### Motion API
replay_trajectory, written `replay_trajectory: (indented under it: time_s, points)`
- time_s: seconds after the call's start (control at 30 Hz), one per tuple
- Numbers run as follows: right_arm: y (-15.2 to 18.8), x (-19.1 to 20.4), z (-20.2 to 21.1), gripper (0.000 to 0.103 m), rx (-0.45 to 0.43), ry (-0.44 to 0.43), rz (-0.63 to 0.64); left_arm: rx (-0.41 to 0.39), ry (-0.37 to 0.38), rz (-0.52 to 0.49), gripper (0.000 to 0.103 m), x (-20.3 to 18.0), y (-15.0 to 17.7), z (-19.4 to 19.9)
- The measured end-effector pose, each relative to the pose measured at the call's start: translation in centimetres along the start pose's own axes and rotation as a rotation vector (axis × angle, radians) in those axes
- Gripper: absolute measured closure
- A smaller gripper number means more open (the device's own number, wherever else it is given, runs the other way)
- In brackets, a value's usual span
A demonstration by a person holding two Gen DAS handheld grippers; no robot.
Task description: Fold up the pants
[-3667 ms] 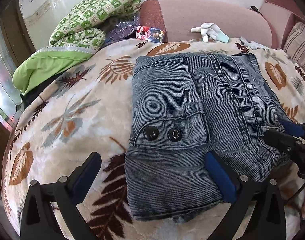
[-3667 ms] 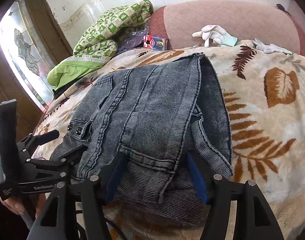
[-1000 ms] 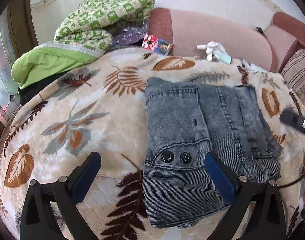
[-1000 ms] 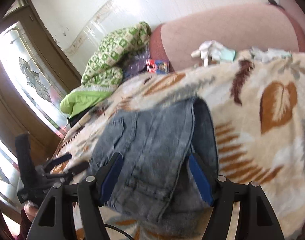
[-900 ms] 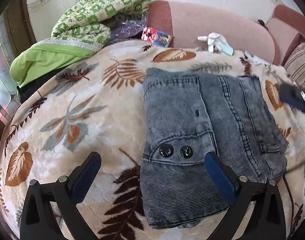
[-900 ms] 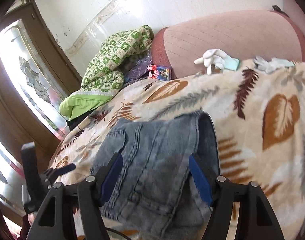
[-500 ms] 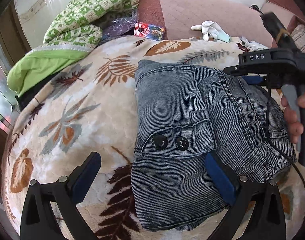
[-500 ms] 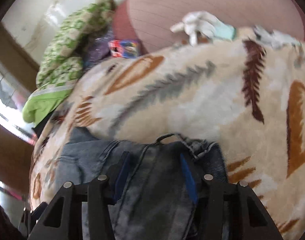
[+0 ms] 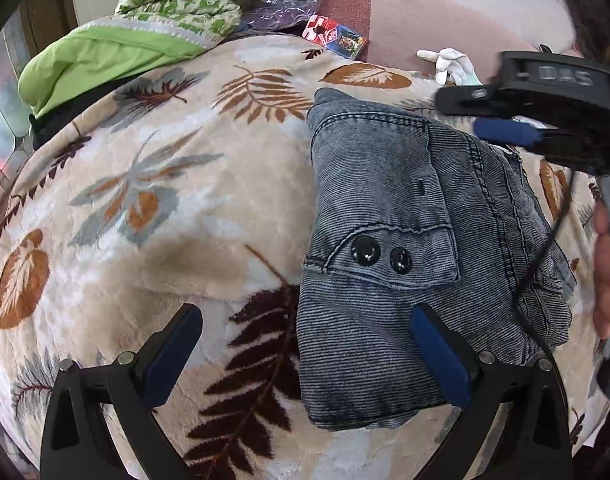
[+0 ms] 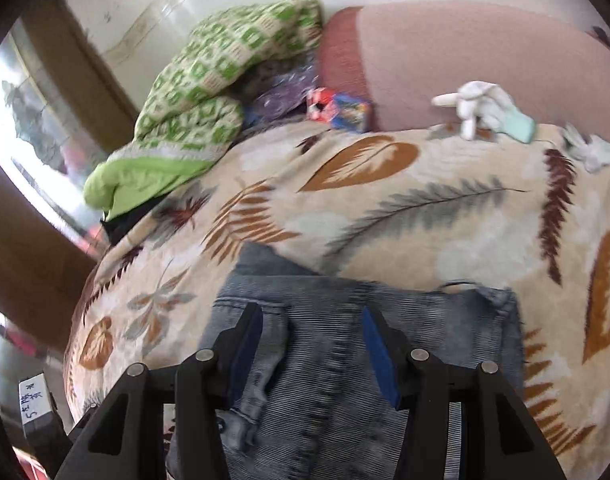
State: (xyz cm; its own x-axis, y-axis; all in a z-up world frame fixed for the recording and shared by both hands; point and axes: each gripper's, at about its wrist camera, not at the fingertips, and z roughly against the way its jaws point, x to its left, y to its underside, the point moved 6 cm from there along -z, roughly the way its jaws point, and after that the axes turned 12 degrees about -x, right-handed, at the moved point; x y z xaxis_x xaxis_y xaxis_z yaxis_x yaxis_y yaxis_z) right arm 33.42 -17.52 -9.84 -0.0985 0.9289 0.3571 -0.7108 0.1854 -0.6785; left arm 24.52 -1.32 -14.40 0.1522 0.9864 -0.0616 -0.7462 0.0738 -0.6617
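Grey-blue denim pants [image 9: 405, 240] lie folded into a compact rectangle on a leaf-print blanket [image 9: 153, 200], a pocket flap with two black buttons [image 9: 377, 254] on top. My left gripper [image 9: 305, 344] is open and empty, hovering over the near left edge of the pants. My right gripper [image 10: 311, 340] is open, low over the far part of the pants [image 10: 385, 360]. It also shows in the left wrist view [image 9: 505, 130], above the pants' far right corner.
A green checked quilt [image 9: 177, 4] is piled at the back left. A colourful small box [image 9: 337, 38] and white gloves [image 9: 449, 64] lie by the pink sofa back [image 9: 445, 12]. A window and wooden frame [image 10: 45, 140] are on the left.
The right gripper swung from the near side of the pants across to their far edge and dropped low over them. The left gripper stayed open near the pants' near left edge.
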Motion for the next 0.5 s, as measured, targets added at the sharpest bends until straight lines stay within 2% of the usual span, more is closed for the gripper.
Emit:
replay_trajectory:
  time_s: [0.13, 0.2, 0.33, 0.5]
  points:
    - [1.7, 0.1, -4.5, 0.048, 0.097, 0.022, -0.025, 0.019, 0.005, -0.004, 0.0, 0.1, 0.4, -0.8]
    - [2.0, -0.1, -5.6, 0.048, 0.1, 0.008, -0.044, 0.022, 0.009, -0.014, 0.0, 0.0, 0.3, -1.0]
    - [1.4, 0.7, -3.1, 0.048, 0.065, 0.007, -0.035, -0.029, -0.006, -0.027, 0.0, 0.6, -0.9, 0.1]
    - [0.8, 0.3, 4.4, 0.043, -0.053, -0.025, -0.044, -0.173, -0.066, -0.017, 0.0, 1.8, -2.8, 2.8]
